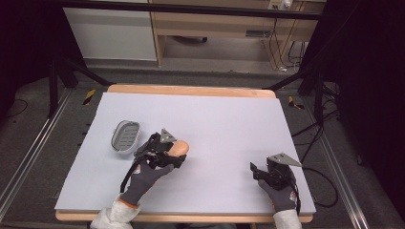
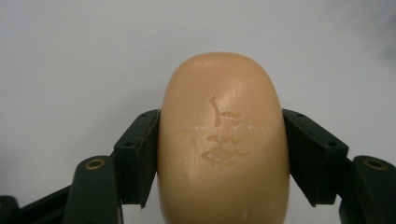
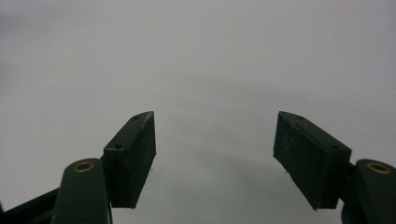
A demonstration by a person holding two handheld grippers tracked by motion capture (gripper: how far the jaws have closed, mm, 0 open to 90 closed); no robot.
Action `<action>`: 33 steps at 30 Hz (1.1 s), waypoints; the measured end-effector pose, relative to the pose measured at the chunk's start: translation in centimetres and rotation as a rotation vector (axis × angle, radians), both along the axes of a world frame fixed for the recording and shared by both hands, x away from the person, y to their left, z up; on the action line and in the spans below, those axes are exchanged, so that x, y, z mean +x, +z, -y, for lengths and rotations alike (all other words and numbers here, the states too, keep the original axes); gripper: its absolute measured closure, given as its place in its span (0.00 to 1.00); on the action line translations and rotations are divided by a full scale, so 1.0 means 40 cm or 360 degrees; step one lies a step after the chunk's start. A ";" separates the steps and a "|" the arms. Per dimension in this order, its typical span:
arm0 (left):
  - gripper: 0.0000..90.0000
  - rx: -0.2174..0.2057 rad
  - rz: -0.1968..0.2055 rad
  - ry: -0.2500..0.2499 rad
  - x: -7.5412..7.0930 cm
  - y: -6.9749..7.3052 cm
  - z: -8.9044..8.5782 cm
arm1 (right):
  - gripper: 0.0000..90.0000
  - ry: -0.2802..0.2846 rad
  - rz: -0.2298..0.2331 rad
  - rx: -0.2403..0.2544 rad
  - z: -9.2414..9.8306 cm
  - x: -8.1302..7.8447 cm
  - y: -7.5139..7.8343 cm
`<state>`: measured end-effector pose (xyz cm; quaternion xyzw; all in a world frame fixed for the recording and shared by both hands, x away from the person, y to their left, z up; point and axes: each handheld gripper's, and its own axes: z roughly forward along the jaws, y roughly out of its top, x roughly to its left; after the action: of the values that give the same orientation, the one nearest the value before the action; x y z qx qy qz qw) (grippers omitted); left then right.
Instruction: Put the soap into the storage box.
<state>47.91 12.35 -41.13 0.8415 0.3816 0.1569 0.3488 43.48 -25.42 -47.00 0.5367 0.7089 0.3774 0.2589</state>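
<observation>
Near the front left of the pale surface point(image 1: 215, 119), the left hand-held gripper point(image 1: 173, 151) clamps a tan bar of soap point(image 2: 223, 140) between both jaws, just right of a grey soap dish point(image 1: 125, 135). The right hand-held gripper point(image 3: 215, 154) rests at the front right, well apart, jaws spread wide with nothing between them

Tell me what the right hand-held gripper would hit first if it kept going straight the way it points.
Probably nothing: the right hand-held gripper points left across bare table cover, jaws open. The soap in the left hand-held gripper may lie near that line; depth is unclear.
</observation>
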 end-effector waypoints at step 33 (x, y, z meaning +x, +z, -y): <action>0.35 -0.0087 0.0085 0.0230 0.007 0.061 -0.174 | 0.33 -0.0001 -0.0004 0.0002 0.000 0.000 0.000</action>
<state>48.19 19.33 -38.70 0.7975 0.4361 0.1935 0.3693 43.47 -25.41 -47.00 0.5376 0.7088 0.3770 0.2577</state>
